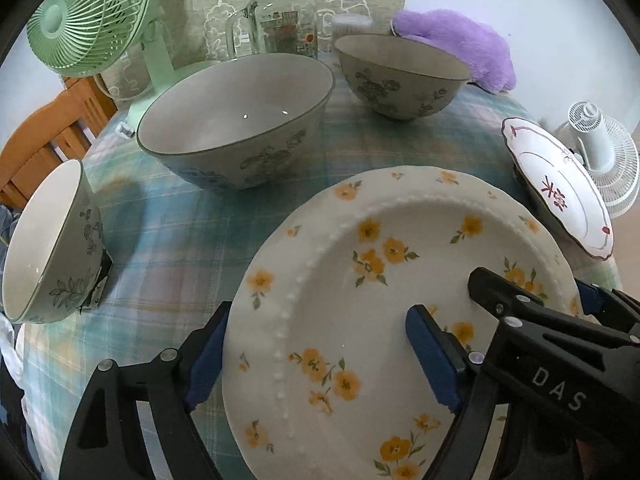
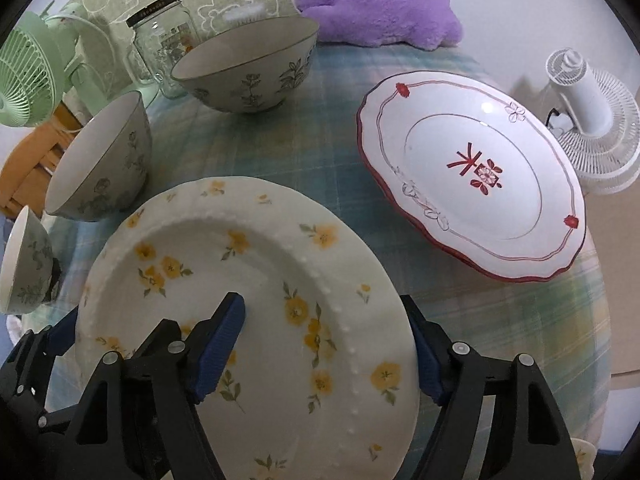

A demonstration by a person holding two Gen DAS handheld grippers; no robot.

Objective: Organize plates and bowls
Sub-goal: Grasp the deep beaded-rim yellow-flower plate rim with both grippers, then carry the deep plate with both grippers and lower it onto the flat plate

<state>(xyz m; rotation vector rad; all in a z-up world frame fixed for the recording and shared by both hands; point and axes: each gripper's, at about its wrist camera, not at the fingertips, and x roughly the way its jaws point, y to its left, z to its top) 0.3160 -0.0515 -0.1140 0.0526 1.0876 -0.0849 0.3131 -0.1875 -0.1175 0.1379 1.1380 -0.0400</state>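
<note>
A white plate with yellow flowers (image 1: 360, 300) (image 2: 248, 280) lies on the plaid tablecloth, close below both grippers. My left gripper (image 1: 316, 320) straddles its left rim, one pad outside the edge and one over the well, with the pads apart from the plate. My right gripper (image 2: 322, 304) (image 1: 536, 288) straddles the right rim the same way. Both are open. A red-trimmed plate (image 2: 472, 168) (image 1: 560, 184) sits to the right. Three floral bowls stand behind and to the left: a large one (image 1: 236, 120) (image 2: 100, 160), a medium one (image 1: 400, 76) (image 2: 244, 64) and a small one (image 1: 52, 240) (image 2: 24, 260).
At the table's back stand a green fan (image 1: 92, 16), a glass jar with a black lid (image 1: 280, 16) and a purple plush (image 1: 460, 44). A white fan (image 2: 592, 112) lies past the right table edge. A wooden chair (image 1: 48, 132) is at the far left.
</note>
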